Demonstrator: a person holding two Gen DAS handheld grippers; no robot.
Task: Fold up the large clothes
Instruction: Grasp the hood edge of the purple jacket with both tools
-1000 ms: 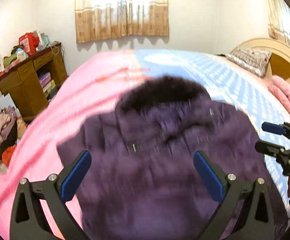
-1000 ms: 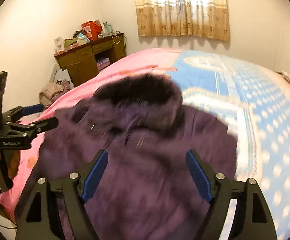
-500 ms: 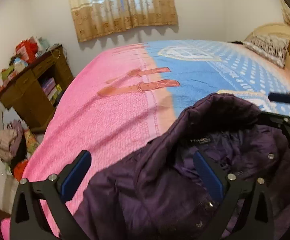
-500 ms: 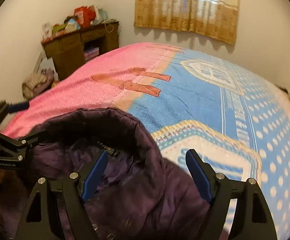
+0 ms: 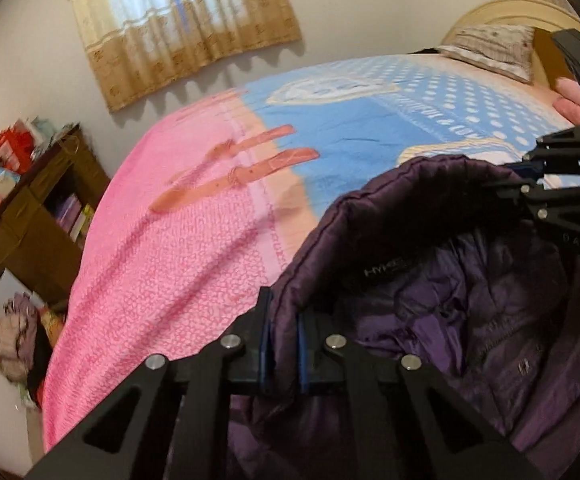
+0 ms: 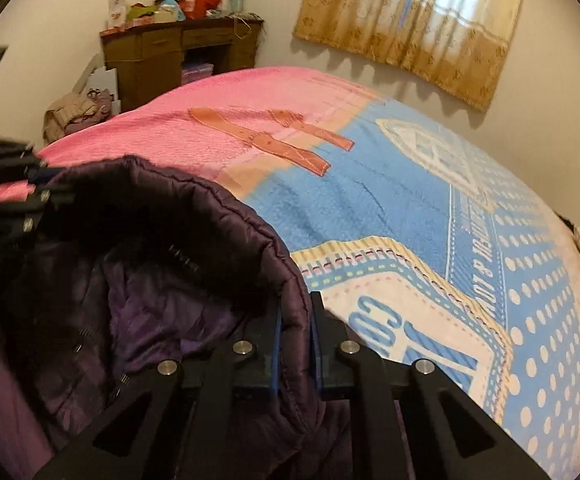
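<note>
left wrist view: my left gripper (image 5: 283, 334) has just been closing, and its blue pads now pinch the quilted rim of the purple coat (image 5: 470, 320), fabric squeezed flat between them. the rim arcs up and away to the right, where the right gripper (image 5: 530, 184) bites the same edge, with a hand (image 5: 570, 98) behind it. the coat sits at the near edge of the bed, lining side showing, a black label (image 5: 384, 271) just under the rim and snaps lower right. left of the rim the pink blanket (image 5: 161, 248) runs bare to its far edge, and the blue half (image 5: 370, 128) is also bare toward the pillow (image 5: 490, 46) and headboard (image 5: 502, 10).

right wrist view: my right gripper (image 6: 296, 344) has also just been closing, and it is clamped on the rim's other side (fabric bulges out above the pads). the rim curves left and back to the left gripper (image 6: 21, 188), so the collar hangs stretched between both tools. right of the coat the blue dotted blanket is uncovered to the bed's edge.

off the bed's far left corner stands a cluttered wooden desk (image 6: 177, 52) with a clothes pile (image 6: 77, 112) on the floor by it. a curtain (image 6: 414, 20) hangs on the far wall.
</note>
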